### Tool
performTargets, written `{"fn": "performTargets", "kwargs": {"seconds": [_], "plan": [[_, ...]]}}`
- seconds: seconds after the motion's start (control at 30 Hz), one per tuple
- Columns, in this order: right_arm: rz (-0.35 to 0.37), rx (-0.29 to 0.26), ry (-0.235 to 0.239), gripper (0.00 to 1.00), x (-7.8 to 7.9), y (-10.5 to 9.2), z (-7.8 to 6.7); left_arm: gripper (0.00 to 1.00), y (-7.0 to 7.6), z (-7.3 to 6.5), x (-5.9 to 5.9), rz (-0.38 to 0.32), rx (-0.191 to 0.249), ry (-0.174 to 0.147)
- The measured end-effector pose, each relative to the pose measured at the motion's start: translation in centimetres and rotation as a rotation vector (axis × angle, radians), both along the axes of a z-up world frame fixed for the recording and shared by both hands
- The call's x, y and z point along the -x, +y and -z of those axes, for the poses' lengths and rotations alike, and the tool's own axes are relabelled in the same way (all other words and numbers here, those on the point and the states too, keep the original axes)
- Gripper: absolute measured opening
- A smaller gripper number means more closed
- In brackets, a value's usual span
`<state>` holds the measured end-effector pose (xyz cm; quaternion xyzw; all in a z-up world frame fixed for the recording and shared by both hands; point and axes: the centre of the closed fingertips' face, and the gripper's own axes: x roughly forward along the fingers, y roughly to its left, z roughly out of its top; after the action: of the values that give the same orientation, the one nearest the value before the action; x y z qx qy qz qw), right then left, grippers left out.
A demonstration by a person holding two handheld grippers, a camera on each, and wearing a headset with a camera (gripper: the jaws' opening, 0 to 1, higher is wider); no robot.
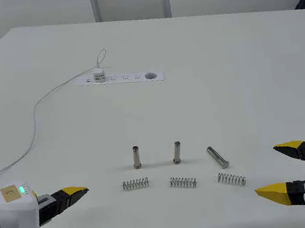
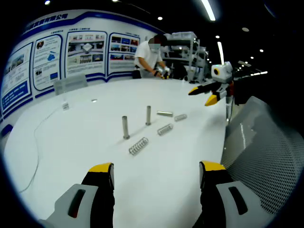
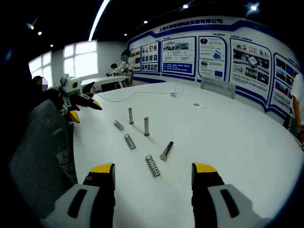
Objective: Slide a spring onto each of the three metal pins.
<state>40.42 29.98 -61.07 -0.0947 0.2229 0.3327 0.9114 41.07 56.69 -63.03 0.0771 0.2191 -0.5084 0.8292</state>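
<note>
Duly recorded on the smooth white table [image 1: 223, 79]: three polished metal pins, cylindrical, each with a wider head. The left pin [image 1: 136, 157] and middle pin [image 1: 176, 152] stood upright; the right pin [image 1: 218, 157] lay flat. Three fine coiled-wire springs lay just in front, one per pin and apart from it: left spring [image 1: 135, 183], middle spring [image 1: 182, 182], right spring [image 1: 232, 179]. Two grippers with yellow-tipped black jaws, the left gripper [image 1: 104, 212] and right gripper [image 1: 267, 171], were both spread wide, holding nothing, flanking the row. One white power strip [image 1: 120, 77] with a thin cable [image 1: 36, 119] lay farther back.
</note>
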Motion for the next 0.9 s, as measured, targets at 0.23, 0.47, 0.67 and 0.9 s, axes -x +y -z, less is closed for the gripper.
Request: {"fn": "performTargets", "kwargs": {"seconds": [0.23,0.47,0.67,0.9], "plan": [[0.001,0.0,0.002,0.66,-0.04,-0.01,0.02,0.75,-0.13,0.0,0.08,0.003,-0.002,0.002],[0.004,-0.001,0.006,0.66,-0.06,-0.06,0.08,0.74,-0.16,-0.06,0.06,0.0,-0.001,0.003],[0.011,-0.005,0.012,0.65,-0.06,-0.11,0.13,0.74,-0.21,-0.05,0.11,0.001,0.0,0.004],[0.015,-0.003,0.019,0.64,-0.09,-0.16,0.2,0.73,-0.13,-0.06,0.01,-0.003,0.001,0.003]]}}
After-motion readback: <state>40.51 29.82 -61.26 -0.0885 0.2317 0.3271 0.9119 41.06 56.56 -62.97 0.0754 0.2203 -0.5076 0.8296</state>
